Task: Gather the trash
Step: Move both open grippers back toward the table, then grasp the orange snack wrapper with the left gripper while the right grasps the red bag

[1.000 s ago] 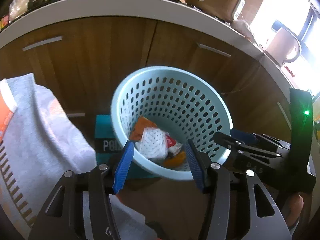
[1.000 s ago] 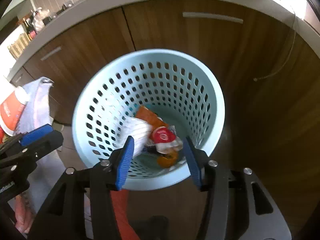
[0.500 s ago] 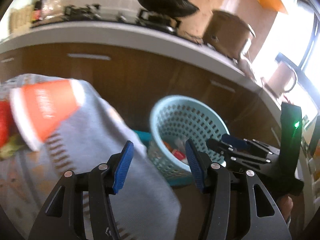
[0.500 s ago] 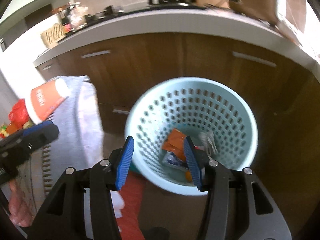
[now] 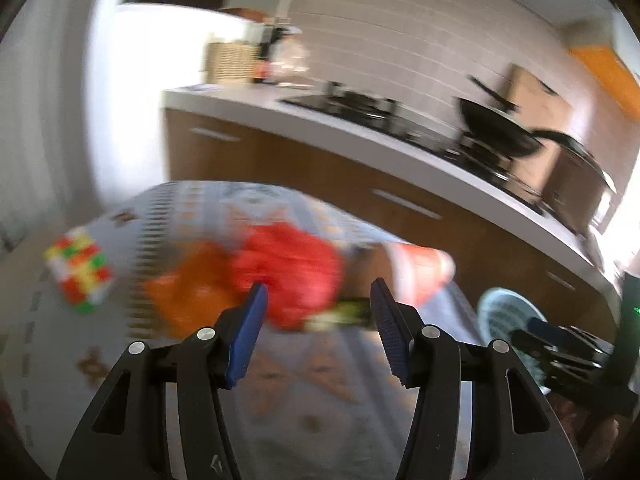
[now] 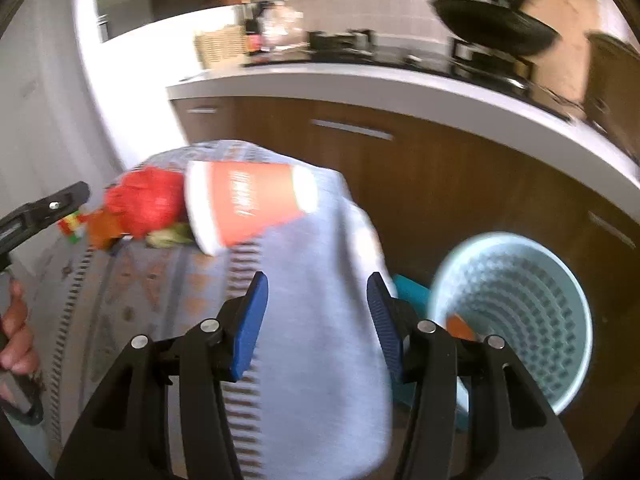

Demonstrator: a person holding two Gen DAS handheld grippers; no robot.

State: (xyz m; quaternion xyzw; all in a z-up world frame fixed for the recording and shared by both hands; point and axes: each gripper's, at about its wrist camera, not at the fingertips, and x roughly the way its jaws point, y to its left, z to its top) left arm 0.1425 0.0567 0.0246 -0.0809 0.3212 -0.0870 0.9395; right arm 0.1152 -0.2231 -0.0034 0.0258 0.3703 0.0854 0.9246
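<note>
In the right wrist view, a crumpled red wrapper (image 6: 146,200) lies at the left on the patterned grey cloth (image 6: 320,320), touching a smooth orange paper cup (image 6: 248,206) lying on its side. At lower right stands the perforated pale-blue basket (image 6: 516,316). Both the left gripper (image 5: 318,332) and right gripper (image 6: 316,320) angle downward, fingers spread, holding nothing.

A table under a grey patterned cloth (image 6: 320,360) carries the trash: an orange cup (image 6: 248,204) on its side, a red bag (image 6: 146,200) at its 9 o'clock, green scraps (image 6: 170,236) at 7, a cube (image 5: 78,276) further left.
</note>
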